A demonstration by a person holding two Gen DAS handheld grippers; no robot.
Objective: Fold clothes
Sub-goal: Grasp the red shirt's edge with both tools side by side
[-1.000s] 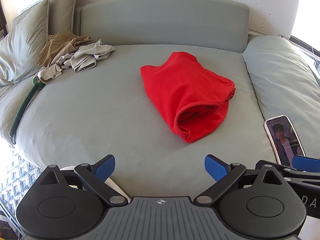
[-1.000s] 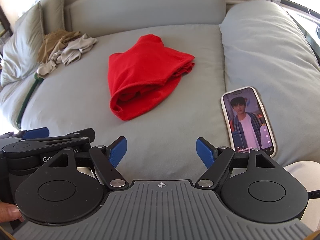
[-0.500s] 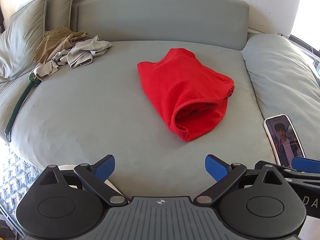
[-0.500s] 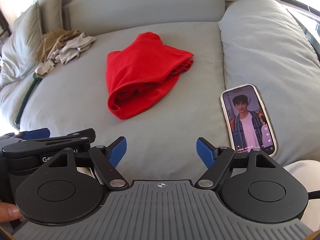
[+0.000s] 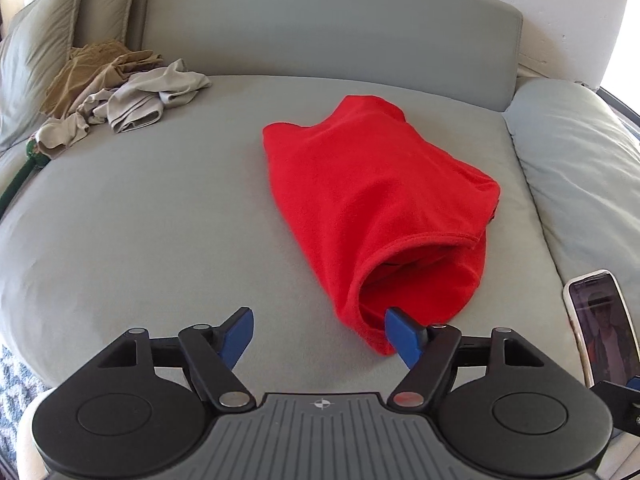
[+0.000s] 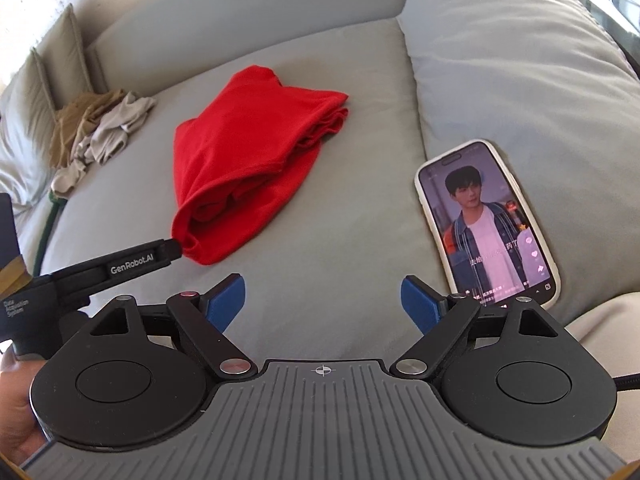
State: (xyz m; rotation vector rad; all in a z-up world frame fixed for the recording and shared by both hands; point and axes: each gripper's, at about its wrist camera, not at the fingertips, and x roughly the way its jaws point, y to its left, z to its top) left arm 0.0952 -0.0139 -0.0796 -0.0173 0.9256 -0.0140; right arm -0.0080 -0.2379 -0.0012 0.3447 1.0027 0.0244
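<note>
Two grippers are in our hands above a grey sofa (image 5: 140, 220). We see a red shirt (image 5: 372, 200) in the middle of the seat, loosely bundled with one opening gaping toward us, so we judge it only roughly folded. Our left gripper (image 5: 320, 334) has fingers spread wide, its right fingertip (image 5: 402, 330) just at the shirt's near edge. Our right gripper (image 6: 322, 300) is spread too, holding nothing. A pile of beige clothes (image 5: 120, 88) waits unfolded at the far left. A phone (image 6: 486, 222) lies to the right.

"GenRobot.AI" on left tool (image 6: 178, 249) arm, seen from right cam
</note>
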